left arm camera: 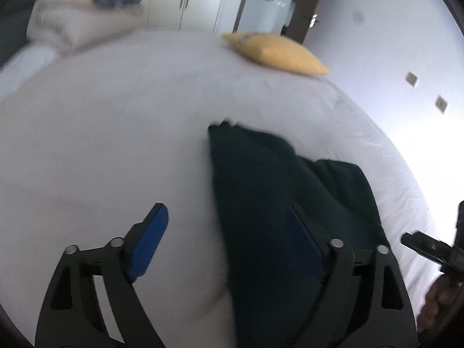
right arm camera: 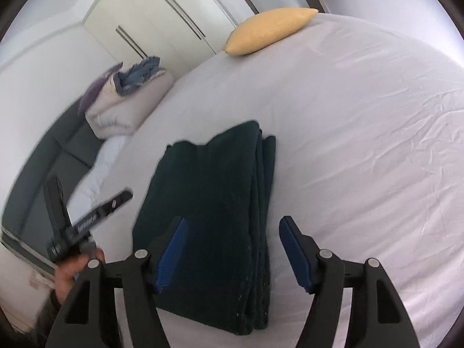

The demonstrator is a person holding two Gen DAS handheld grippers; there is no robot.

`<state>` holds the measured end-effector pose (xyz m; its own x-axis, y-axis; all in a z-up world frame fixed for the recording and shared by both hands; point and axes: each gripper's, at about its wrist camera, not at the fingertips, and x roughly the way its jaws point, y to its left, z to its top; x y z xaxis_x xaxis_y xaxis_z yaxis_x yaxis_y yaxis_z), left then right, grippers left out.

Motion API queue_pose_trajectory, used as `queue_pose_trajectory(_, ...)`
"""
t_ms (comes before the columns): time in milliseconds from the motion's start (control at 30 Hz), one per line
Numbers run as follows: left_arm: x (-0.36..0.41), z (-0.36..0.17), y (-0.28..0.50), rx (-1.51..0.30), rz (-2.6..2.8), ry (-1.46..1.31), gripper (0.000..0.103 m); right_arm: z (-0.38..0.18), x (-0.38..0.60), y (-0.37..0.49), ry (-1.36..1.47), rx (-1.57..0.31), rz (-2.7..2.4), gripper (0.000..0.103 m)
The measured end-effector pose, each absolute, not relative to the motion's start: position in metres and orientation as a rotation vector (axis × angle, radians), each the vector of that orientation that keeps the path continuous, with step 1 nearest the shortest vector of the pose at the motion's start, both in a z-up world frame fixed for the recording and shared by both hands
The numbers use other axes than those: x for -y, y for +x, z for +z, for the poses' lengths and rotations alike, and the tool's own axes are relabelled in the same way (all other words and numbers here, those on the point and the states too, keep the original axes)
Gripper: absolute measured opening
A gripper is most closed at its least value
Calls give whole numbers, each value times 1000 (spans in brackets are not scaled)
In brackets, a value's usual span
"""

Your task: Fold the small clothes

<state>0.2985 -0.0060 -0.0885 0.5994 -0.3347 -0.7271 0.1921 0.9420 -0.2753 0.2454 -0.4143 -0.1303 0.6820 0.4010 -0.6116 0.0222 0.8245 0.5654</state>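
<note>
A: What do you have on the bed [right arm camera: 362, 133] in front of you?

B: One dark green garment [right arm camera: 208, 217], folded into a long stack with several layers showing along its right edge. It lies flat on the white sheet, near your side of the bed.

A: And your two grippers?

B: Your left gripper [left arm camera: 229, 240] is spread wide, nothing between its blue pads; one finger hangs over the bare sheet, the other over the cloth. Your right gripper [right arm camera: 232, 255] is spread too, above the near end of the garment, apparently not touching, though blur makes that hard to judge.

A: Anything else?

B: One yellow pillow [right arm camera: 269, 29] at the far edge, and one pile of bedding [right arm camera: 127, 104] off the bed's left side.
</note>
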Motion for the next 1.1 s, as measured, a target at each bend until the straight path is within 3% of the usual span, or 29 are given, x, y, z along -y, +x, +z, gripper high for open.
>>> queue_pose_trajectory(167, 0, -117, 311, -1048, -395, -287, 84, -146, 417, 278, 648, -885, 261, 69)
queue_pose_trajectory(433, 25, -134, 328, -1144, -467, -272, 84, -177, 423, 303, 731, -970, 275, 65)
queue_pose_trajectory(500, 30, -135, 332, -1151, -476, -277, 74, -178, 421, 309, 724, -984, 283, 60)
queue_pose_trajectory(533, 33, -135, 335, -1155, -493, -279, 61, -177, 419, 312, 717, -992, 287, 54)
queue_pose_trajectory(833, 58, -121, 334, -1166, -452, -171, 43, -171, 397, 320, 568, -1036, 247, 28)
queue_pose_trajectory(967, 67, -108, 326, -1139, -421, -103, 34, -146, 361, 310, 291, -1020, 154, 25)
queue_pose_trajectory(1100, 63, -90, 311, -1114, -409, -88, 31, -112, 324, 289, 93, -943, 125, 24)
